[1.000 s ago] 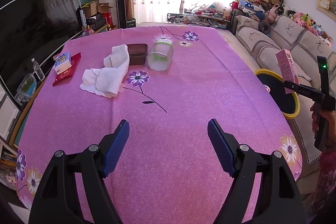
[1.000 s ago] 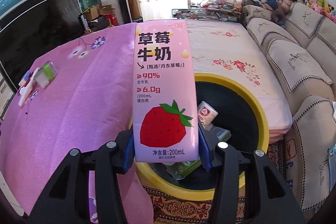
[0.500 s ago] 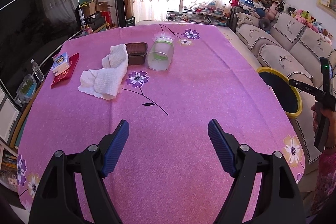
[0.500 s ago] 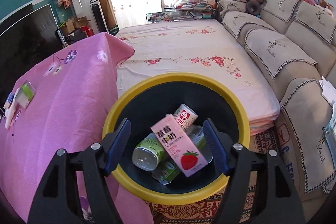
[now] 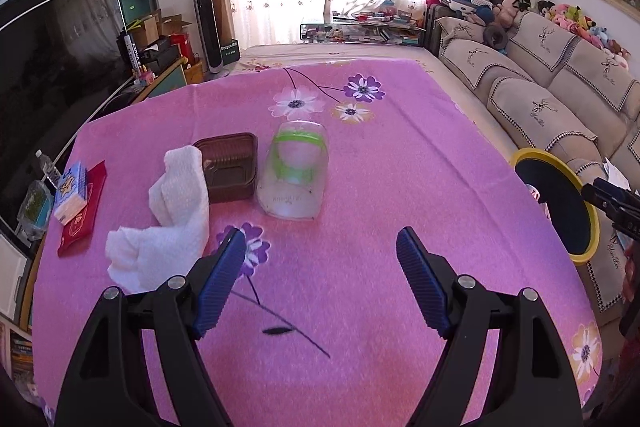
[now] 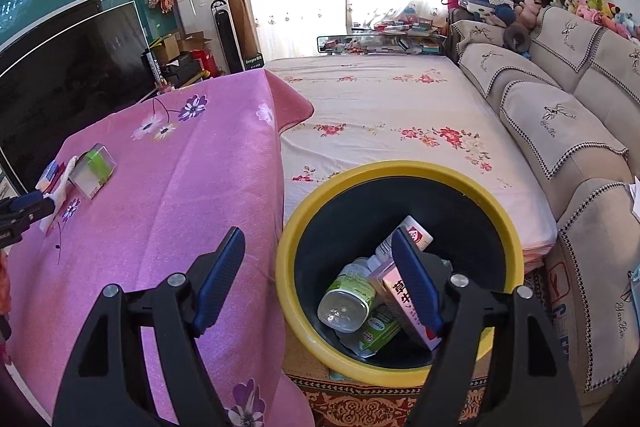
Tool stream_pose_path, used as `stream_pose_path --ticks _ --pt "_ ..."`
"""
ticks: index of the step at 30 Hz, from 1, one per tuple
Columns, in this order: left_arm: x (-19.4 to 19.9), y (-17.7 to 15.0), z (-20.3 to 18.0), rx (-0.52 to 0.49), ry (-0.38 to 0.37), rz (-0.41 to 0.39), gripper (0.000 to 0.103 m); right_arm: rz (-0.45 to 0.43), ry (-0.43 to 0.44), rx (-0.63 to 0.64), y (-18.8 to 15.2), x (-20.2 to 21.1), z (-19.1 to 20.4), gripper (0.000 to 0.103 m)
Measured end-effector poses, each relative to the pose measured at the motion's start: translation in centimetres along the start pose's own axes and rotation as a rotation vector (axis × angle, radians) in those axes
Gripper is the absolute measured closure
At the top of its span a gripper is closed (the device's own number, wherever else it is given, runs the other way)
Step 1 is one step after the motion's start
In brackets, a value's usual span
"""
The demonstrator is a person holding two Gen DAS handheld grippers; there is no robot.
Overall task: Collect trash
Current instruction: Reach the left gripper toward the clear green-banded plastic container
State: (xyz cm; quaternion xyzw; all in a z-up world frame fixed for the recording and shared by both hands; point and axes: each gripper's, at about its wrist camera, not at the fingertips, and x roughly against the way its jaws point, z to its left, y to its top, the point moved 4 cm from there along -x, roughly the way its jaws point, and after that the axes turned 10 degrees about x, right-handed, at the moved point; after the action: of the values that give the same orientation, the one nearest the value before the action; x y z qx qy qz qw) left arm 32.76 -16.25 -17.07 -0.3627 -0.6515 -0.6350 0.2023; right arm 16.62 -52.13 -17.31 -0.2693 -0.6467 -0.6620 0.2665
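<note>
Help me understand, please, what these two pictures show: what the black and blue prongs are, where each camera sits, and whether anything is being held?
The prongs are hand-held two-finger grippers, one per hand, each with a camera looking along its fingers. The left gripper hangs open and empty over the pink tablecloth, where a clear plastic container, a brown tray, a white towel and a small blue box lie. The right gripper, jaws opening with nothing between them, is above a yellow-rimmed bin holding a pink milk carton and other empties.

Bright window glare, fisheye-warped edges
</note>
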Motion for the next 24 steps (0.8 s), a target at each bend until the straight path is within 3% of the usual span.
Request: stream_pose_path --ticks 8,17,24 --pt "-5.3 1.9 0.9 0.01 -0.002 0.045 0.033 0.011 0.019 0.002 0.4 -0.9 0.5 0.031" --pt "-6.2 2.8 0.3 -0.009 -0.083 0.014 0.033 0.014 0.04 -0.004 0.6 -1.7 0.7 0.029" --pt "-7.4 3.9 -0.6 -0.043 -0.018 -0.003 0.033 0.024 0.05 -0.013 0.3 -2.3 0.3 0.028"
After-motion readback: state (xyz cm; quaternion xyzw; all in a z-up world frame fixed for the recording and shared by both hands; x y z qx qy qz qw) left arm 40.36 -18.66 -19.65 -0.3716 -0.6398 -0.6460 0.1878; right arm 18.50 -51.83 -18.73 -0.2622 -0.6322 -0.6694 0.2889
